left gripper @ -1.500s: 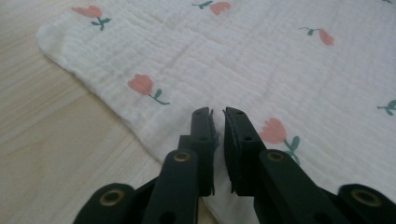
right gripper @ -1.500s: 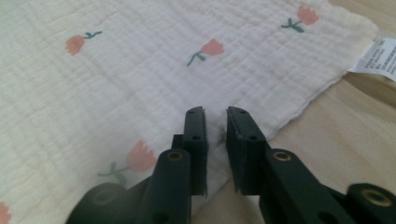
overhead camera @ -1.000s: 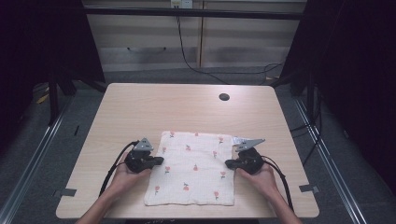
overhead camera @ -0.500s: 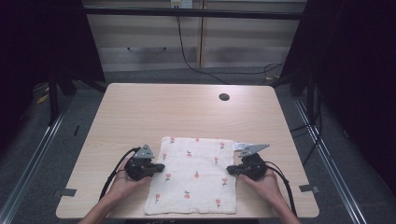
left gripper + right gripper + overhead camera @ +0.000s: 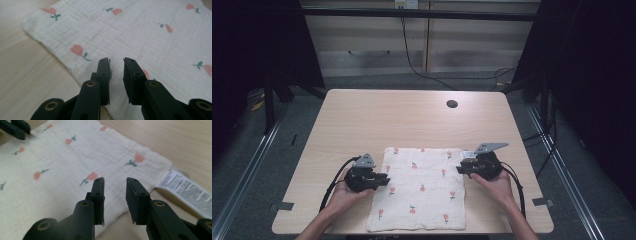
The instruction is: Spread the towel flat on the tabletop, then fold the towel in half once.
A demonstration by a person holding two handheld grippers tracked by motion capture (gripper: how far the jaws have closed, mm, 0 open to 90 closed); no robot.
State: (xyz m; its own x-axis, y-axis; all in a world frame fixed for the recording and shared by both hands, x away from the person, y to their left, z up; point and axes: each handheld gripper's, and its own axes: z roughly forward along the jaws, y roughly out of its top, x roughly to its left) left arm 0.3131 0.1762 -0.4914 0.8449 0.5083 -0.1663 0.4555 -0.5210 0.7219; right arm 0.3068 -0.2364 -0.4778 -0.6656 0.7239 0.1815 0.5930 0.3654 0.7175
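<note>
A white cloth [image 5: 419, 187] printed with small pink flowers lies flat on the wooden table [image 5: 412, 120], its near edge at the table's front. My left gripper [image 5: 384, 181] rests at the cloth's left edge and my right gripper [image 5: 460, 169] at its right edge. Both have just been opening their jaws. In the left gripper view the left gripper [image 5: 116, 61] stands open over the cloth [image 5: 140, 32], with nothing between the pads. In the right gripper view the right gripper [image 5: 115, 181] is likewise open just above the cloth [image 5: 62, 170], gripping nothing.
A white care label [image 5: 186, 190] sticks out from the cloth's right edge beside the right gripper. A dark round hole [image 5: 452, 104] sits at the table's far side. Cables trail from both grippers over the front edge. The left gripper's jaws [image 5: 15, 128] show far off.
The cloth slid a little toward the front edge with both grippers. Both then let go of its side edges and their jaws parted; the right gripper moved slightly away.
</note>
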